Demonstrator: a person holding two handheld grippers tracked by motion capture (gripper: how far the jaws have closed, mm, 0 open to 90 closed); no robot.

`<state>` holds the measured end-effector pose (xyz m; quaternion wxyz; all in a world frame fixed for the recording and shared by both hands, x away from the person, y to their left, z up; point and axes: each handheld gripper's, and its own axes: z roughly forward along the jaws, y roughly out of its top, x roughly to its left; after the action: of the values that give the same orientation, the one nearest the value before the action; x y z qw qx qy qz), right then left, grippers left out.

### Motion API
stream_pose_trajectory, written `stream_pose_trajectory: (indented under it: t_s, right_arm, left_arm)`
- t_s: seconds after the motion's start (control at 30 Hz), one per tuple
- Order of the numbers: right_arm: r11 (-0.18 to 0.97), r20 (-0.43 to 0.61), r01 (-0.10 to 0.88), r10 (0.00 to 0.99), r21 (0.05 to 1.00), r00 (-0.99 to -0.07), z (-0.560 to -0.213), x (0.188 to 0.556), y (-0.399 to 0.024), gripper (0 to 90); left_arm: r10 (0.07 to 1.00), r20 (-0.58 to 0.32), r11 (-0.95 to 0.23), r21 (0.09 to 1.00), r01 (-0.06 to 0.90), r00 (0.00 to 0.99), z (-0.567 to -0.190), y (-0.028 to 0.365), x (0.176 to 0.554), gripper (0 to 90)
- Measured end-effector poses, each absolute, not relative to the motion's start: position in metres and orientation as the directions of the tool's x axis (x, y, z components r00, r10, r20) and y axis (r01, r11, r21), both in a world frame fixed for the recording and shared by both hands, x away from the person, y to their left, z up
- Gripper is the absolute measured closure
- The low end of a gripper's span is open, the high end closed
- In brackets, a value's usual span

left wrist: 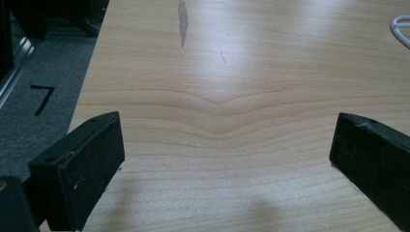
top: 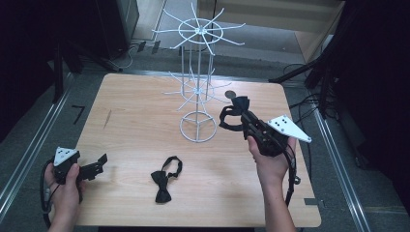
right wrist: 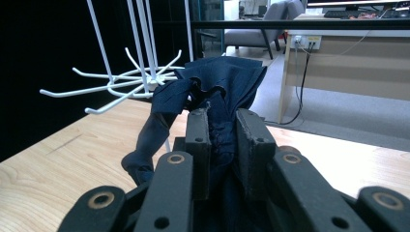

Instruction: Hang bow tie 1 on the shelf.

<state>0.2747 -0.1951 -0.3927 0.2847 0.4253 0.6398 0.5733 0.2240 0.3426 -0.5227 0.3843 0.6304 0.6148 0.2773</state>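
Only writing I can spot is a black "7" [left wrist: 42, 98] marked on the grey carpet, off to the left of the left gripper [left wrist: 227, 159], whose flat black jaws sit wide apart with nothing but pale wood-grain table [top: 135, 121] between them. The right gripper [right wrist: 223, 145] is clamped on a dark fabric bow tie [right wrist: 217, 87], held up just beside the lower prongs of the white wire rack [top: 198, 92]. A second black bow tie [top: 165, 180] lies flat on the table between the two grippers, well apart from both.
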Motion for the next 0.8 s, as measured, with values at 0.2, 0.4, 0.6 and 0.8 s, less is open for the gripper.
stream_pose_trajectory:
  t_s: [0.2,0.4,0.6,0.8]
  right_arm:
    - [-0.03,0.124,0.199,0.87,0.98,-0.477,-0.3886,0.275,-0.1948,77.6]
    - [-0.043,0.127,0.183,0.868,0.982,-0.48,-0.3846,0.2754,-0.1943,77.6]
    - [-0.056,0.136,0.177,0.866,0.983,-0.482,-0.3833,0.2793,-0.1926,77.6]
    - [-0.067,0.151,0.185,0.86,0.98,-0.487,-0.3853,0.284,-0.1908,77.5]
  left_arm:
    - [0.988,-0.125,0.053,0.826,0.562,0.089,-0.5228,0.3427,0.2241,0.0]
    - [0.988,-0.124,0.053,0.826,0.561,0.09,-0.5229,0.3428,0.2242,0.0]
    - [0.988,-0.123,0.052,0.825,0.562,0.09,-0.5227,0.3426,0.224,0.0]
    - [0.988,-0.124,0.053,0.826,0.561,0.09,-0.5229,0.3426,0.2242,0.0]
